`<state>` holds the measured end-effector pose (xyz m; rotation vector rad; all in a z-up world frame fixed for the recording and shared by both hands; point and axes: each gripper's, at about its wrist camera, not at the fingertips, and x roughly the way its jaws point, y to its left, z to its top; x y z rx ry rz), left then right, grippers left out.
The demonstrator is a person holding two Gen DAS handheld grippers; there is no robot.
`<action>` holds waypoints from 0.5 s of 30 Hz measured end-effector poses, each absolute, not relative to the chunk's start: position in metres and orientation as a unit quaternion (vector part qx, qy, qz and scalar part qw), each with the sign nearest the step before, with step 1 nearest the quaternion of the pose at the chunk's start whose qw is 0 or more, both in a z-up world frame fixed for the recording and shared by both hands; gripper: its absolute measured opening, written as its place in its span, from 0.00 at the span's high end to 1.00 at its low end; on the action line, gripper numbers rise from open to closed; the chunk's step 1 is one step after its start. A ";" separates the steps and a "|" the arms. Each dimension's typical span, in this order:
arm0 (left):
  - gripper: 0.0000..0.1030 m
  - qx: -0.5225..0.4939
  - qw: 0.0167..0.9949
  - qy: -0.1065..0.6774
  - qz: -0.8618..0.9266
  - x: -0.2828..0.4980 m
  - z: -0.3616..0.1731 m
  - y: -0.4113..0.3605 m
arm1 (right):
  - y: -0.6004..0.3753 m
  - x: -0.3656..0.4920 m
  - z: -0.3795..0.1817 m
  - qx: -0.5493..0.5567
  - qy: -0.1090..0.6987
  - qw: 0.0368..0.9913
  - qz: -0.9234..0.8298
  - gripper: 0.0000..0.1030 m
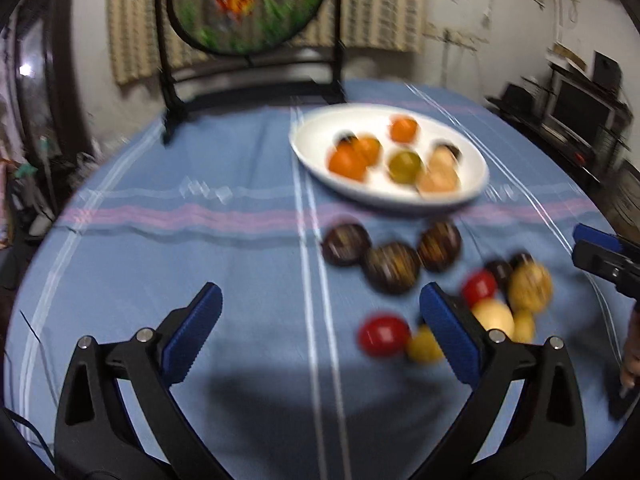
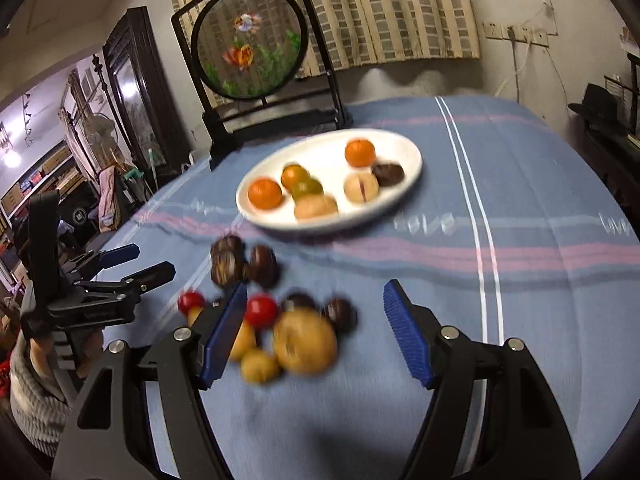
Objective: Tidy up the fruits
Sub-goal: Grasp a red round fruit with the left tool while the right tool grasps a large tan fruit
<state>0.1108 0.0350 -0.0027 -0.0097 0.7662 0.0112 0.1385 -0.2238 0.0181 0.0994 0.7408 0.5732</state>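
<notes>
A white oval plate (image 1: 320,132) (image 2: 328,152) on the blue striped tablecloth holds oranges (image 1: 347,161), a green fruit (image 1: 405,166), pale peach fruits (image 2: 361,187) and a dark one. Nearer, loose fruit lies on the cloth: dark brown fruits (image 1: 392,268) (image 2: 228,264), red ones (image 1: 384,334) (image 2: 261,311) and yellow ones (image 1: 530,286) (image 2: 305,340). My left gripper (image 1: 320,296) (image 2: 136,264) is open above the cloth, the red fruit just inside its right finger. My right gripper (image 2: 316,296) (image 1: 596,248) is open over the pile, its pads touching no fruit.
A round embroidered screen on a black stand (image 1: 244,4) (image 2: 248,40) stands at the table's far edge behind the plate. A person's hand in a grey knitted sleeve (image 2: 28,380) holds the left gripper. Furniture lies beyond the table (image 1: 160,240) on both sides.
</notes>
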 end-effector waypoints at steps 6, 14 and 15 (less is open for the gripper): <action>0.07 0.029 0.923 0.384 0.011 0.113 -0.015 0.023 | -0.210 0.116 0.013 0.011 0.352 0.888 0.297 0.31; 0.33 0.041 0.920 0.389 -0.022 0.118 -0.019 0.015 | -0.213 0.118 0.009 0.021 0.357 0.886 0.295 0.31; 0.33 0.043 0.918 0.393 -0.029 0.119 -0.021 0.013 | -0.213 0.118 0.009 0.020 0.358 0.886 0.295 0.31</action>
